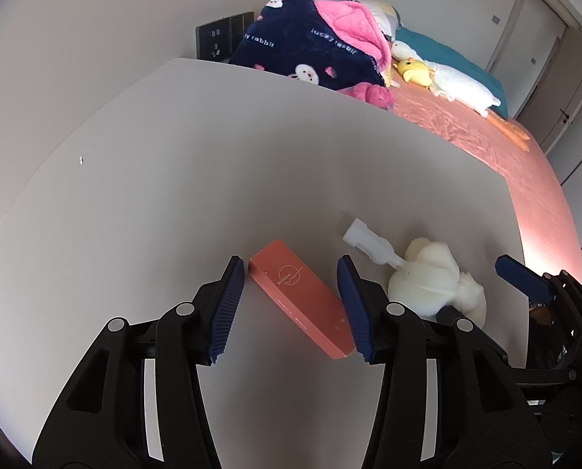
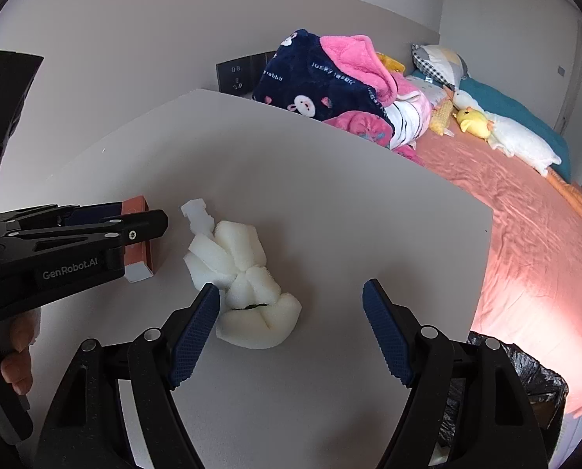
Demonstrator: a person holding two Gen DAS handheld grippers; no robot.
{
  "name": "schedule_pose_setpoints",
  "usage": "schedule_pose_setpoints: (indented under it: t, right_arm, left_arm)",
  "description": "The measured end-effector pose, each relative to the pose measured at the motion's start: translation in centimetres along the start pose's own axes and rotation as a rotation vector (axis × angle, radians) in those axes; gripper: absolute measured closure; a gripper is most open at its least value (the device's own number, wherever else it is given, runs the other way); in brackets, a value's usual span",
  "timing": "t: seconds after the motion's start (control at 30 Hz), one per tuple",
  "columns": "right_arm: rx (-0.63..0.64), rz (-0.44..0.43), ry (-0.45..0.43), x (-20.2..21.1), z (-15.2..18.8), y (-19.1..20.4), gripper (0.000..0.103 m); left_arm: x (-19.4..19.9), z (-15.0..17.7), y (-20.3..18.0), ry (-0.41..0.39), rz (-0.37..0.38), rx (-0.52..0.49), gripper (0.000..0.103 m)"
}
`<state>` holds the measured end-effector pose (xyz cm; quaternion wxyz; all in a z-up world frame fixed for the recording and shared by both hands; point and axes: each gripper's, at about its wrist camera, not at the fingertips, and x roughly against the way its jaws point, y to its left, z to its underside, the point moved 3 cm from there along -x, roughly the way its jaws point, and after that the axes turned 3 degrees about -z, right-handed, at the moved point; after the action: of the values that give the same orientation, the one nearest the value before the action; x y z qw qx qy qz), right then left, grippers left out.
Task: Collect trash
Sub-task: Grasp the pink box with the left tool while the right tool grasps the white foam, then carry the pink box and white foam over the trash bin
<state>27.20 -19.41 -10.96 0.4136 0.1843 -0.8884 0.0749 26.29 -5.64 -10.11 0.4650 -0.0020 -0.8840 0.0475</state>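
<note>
An orange box [image 1: 302, 297] lies flat on the grey table [image 1: 154, 195]. My left gripper [image 1: 291, 305] is open, its fingers on either side of the box, not closed on it. A crumpled white foam piece [image 2: 244, 273] with a small white plastic part [image 2: 197, 215] at its far end lies right of the box. My right gripper [image 2: 291, 336] is open just above the near end of the foam. The foam [image 1: 427, 277] and plastic part [image 1: 365, 238] also show in the left wrist view, with the right gripper's finger [image 1: 521, 277] beyond them. The box end [image 2: 138, 242] shows behind the left gripper.
A bin lined with a black bag [image 2: 525, 375] stands below the table's right edge. A bed with a pink sheet [image 2: 525, 211], a navy and pink blanket [image 2: 322, 78] and plush toys [image 2: 513, 140] lies beyond the table. A wall socket panel [image 2: 240, 74] is behind.
</note>
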Motion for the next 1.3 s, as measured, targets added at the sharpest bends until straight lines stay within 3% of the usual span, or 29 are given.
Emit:
schedule_pose_setpoints:
  t: [0.03, 0.13, 0.17, 0.4, 0.57, 0.8, 1.3]
  right_arm:
    - [0.005, -0.001, 0.003, -0.2, 0.0, 0.1, 0.029]
    - [-0.002, -0.038, 0.008, -0.3, 0.1, 0.2, 0.050]
    - [0.002, -0.040, 0.009, -0.1, 0.1, 0.3, 0.068]
    - [-0.101, -0.036, -0.002, 0.6, 0.8, -1.2, 0.072]
    - [-0.144, -0.061, -0.011, 1.3, 1.2, -2.1, 0.072]
    - [-0.200, -0.108, -0.035, 2.4, 1.4, -3.0, 0.072]
    - [-0.245, -0.107, -0.056, 5.5, 2.7, -4.2, 0.072]
  left_arm:
    - [0.0, 0.0, 0.0, 0.001, 0.001, 0.002, 0.054]
    - [0.0, 0.0, 0.0, -0.001, 0.000, 0.010, 0.054]
    - [0.0, 0.0, 0.0, -0.003, -0.002, 0.016, 0.054]
    - [-0.2, 0.1, -0.8, -0.020, -0.047, -0.001, 0.054]
    - [-0.2, 0.1, -1.3, -0.036, -0.037, -0.027, 0.077]
    - [0.0, 0.4, -1.5, -0.044, 0.026, -0.005, 0.077]
    - [3.1, 2.4, -3.5, -0.061, 0.100, -0.008, 0.077]
